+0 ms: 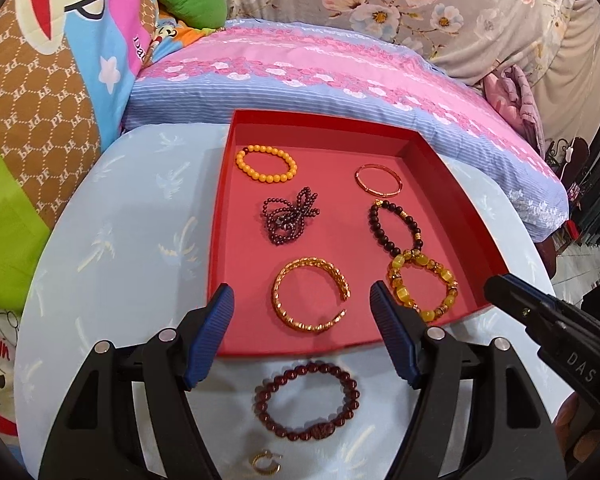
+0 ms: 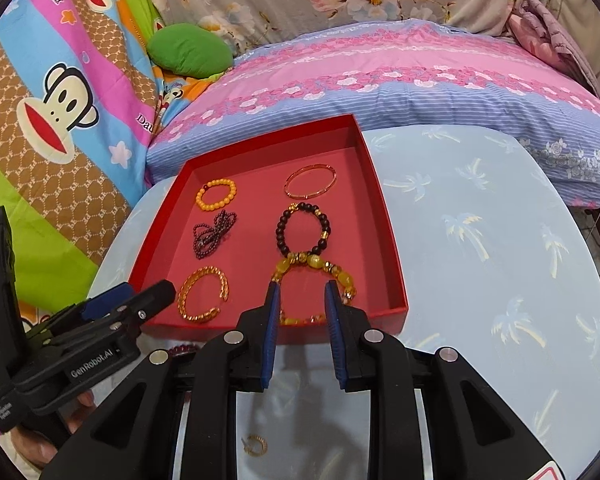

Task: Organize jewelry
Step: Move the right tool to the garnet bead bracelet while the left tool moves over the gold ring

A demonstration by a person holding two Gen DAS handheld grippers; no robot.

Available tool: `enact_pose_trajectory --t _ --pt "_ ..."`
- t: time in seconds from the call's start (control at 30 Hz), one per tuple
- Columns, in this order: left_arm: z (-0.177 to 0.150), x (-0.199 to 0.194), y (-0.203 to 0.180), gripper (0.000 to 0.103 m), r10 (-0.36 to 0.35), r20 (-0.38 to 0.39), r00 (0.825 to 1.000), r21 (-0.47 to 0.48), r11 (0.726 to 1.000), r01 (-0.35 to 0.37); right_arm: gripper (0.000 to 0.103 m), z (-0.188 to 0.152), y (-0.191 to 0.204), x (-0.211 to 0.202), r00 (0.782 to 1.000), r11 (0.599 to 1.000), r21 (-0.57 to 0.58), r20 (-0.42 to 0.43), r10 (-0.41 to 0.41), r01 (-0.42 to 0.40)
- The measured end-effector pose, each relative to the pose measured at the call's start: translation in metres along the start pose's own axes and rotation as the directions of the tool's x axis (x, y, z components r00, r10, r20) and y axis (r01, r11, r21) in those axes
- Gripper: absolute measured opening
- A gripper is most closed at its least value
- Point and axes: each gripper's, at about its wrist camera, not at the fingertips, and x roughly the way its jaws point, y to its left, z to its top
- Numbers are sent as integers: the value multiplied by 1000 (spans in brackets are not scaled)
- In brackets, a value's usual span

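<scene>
We hold the left gripper (image 1: 302, 300) wide and empty above the gold cuff (image 1: 310, 296) in the red tray (image 1: 460, 200), the right gripper (image 2: 300, 300) narrowly parted, empty, over the yellow bracelet (image 1: 422, 290), while the maroon bracelet (image 1: 306, 402) and gold ring (image 1: 266, 465) await sorting nearer us.

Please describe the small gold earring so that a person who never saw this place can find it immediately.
Start at the red tray on the pale blue table. Just outside its near edge lies a dark red bead bracelet; nearer still is the gold earring. It is far smaller than any bracelet, a ribbed open hoop.
</scene>
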Motion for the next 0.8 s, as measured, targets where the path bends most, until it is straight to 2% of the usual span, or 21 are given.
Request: enact_pose_trajectory --t 0.4,0.8 --pt "-31 -38 9 67 -3 7 1000 -12 1000 3 23 -40 3 -22 999 1000 6 -34 7 -6" --pt "-83 -53 17 67 11 -46 999 -12 1000 -12 23 -75 10 -31 997 1000 -4 -77 15 -16"
